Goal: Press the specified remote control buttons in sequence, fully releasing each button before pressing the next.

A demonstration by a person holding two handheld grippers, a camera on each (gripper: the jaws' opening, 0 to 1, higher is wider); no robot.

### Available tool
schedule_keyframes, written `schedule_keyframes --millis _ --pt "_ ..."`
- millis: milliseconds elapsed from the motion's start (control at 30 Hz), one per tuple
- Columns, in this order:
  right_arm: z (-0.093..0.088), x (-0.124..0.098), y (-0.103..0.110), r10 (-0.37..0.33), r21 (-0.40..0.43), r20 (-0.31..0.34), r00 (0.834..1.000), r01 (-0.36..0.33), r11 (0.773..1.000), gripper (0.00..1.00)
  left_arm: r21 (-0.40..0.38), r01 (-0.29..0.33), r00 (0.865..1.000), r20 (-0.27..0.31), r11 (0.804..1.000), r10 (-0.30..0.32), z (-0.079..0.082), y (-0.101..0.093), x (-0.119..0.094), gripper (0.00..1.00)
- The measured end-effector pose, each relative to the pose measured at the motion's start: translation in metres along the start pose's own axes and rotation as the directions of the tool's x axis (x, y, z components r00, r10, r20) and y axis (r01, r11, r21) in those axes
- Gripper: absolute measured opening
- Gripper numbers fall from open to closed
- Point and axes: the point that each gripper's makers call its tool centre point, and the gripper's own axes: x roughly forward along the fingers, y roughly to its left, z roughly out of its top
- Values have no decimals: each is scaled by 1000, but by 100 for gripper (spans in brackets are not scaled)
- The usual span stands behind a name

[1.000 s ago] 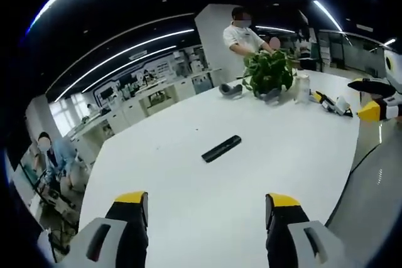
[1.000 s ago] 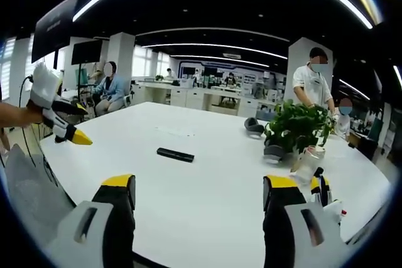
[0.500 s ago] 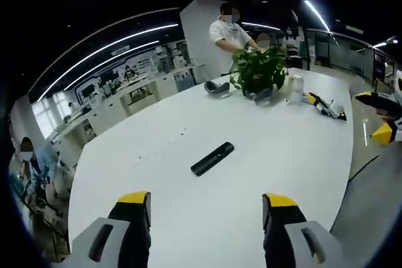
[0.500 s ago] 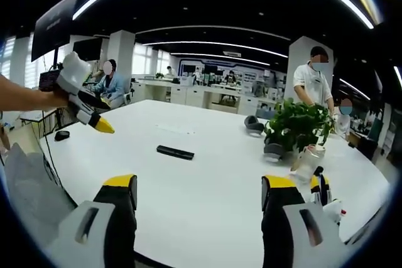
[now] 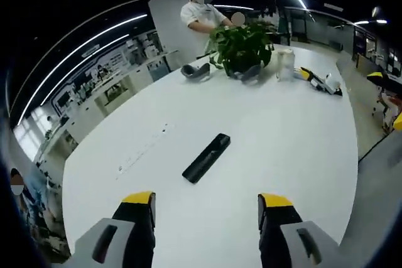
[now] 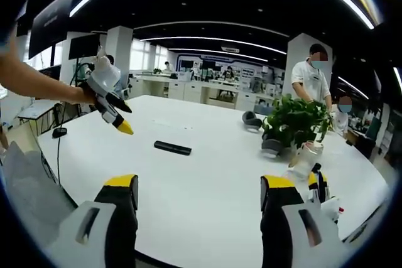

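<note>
1. The step in hand seemed to be the approach: no button was pressed yet, because neither gripper touched the slim black rectangular remote control (image 5: 206, 157).
2. The remote lay flat on the large white table (image 5: 295, 130), alone in the middle part of it, well apart from the leafy green potted plant (image 5: 240, 46) at the far side.
3. The left gripper (image 5: 206, 208) hung above the table with the remote just ahead, between the lines of its two yellow-tipped jaws; the jaws stood wide apart and held nothing.
4. In the right gripper view the left gripper (image 6: 116, 117) was held out on a stretched arm, pointing down at a slant, near the remote (image 6: 173, 148) but not on it.
5. The right gripper (image 6: 199, 202) stayed back at the near edge of the table, its jaws also spread and empty.
6. In my judgement, the next move called for lowering one jaw tip exactly on the first required button, then lifting fully off.
</note>
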Motion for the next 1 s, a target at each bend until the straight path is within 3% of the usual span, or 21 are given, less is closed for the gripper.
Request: schedule_keyframes --millis 200,567,833,1000 --pt "-3 2 0 0 -4 -18 1000 0 1000 83 87 61 996 -64 994 -56 4 0 33 65" --pt "-9 4 0 -2 -6 -50 999 2 1000 81 184 155 983 -129 971 -133 17 1 86 63" --pt "-13 5 -1 -5 -6 -70 998 4 1000 80 229 242 962 -186 943 -202 15 15 120 63" --pt "-16 7 1 0 -9 -88 996 -1 1000 79 248 310 939 -231 918 -255 13 13 137 65"
